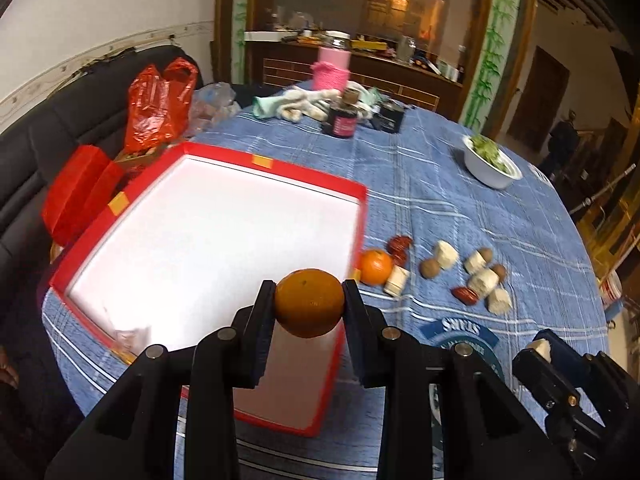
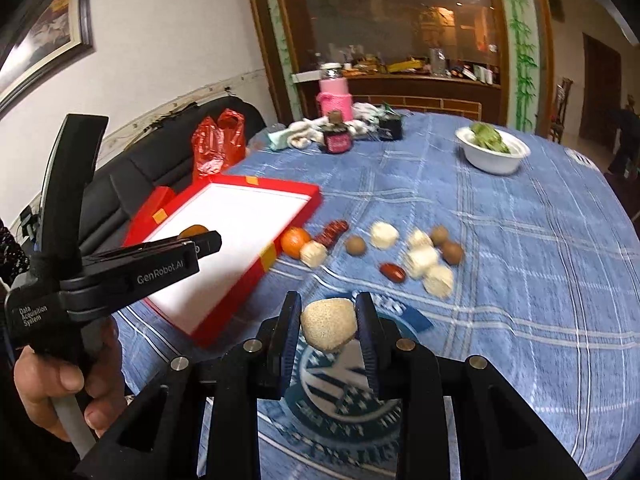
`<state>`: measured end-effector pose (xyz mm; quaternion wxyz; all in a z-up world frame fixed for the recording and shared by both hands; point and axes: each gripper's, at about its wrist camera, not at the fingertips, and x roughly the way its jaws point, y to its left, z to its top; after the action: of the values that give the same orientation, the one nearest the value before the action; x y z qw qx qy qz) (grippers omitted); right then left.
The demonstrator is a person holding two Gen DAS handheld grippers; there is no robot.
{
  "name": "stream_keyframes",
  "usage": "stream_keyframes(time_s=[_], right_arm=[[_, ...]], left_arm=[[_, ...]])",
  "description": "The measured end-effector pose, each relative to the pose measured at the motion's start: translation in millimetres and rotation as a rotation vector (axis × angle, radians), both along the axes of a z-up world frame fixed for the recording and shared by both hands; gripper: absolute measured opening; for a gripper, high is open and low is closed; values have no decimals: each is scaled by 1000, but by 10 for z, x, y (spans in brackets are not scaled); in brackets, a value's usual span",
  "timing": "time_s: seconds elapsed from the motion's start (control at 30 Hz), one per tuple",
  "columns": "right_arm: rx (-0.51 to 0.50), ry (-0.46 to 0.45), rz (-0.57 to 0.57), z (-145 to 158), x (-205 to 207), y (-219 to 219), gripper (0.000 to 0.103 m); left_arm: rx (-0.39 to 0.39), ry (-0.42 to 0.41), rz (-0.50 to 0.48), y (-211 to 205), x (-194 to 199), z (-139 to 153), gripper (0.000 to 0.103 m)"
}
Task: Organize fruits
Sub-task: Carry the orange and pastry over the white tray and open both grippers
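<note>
left claw [image 1: 309, 305] | grips round orange [image 1: 309, 303] | glossy, dimpled, over red box [image 1: 280, 168]

Oranges [image 1: 309, 308]: two. Pale cakes [image 2: 329, 323]: six, counting the one in the tongs. Brown round fruits [image 2: 355, 246]: three. Red dates [image 2: 393, 272]: at least two, the far cluster too blurred to split. Red box [image 1: 280, 166]: one. White bowl [image 2: 494, 162]: one.

Blue tablecloth [image 1: 460, 208] with white check lines; red box [image 1: 340, 384] with white interior; orange mandarin [image 1: 309, 303] between black pads; beige sesame-speckled sweet [image 2: 329, 323]; white bowl [image 2: 494, 156] of greens; red plastic bag [image 1: 158, 102].
</note>
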<state>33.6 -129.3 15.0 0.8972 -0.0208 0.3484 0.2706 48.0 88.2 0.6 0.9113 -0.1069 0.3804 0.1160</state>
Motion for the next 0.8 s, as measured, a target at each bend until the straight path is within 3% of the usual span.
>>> stream_keyframes(time_s=[0.4, 0.63, 0.8], right_arm=[[21, -47, 128, 208, 313, 805, 28], [-12, 37, 182, -103, 679, 1412, 28], [-42, 90, 197, -311, 807, 1650, 28]], left_arm=[[0, 43, 153, 608, -27, -152, 31], [-4, 94, 242, 979, -8, -323, 31], [-4, 119, 253, 1059, 40, -390, 31]])
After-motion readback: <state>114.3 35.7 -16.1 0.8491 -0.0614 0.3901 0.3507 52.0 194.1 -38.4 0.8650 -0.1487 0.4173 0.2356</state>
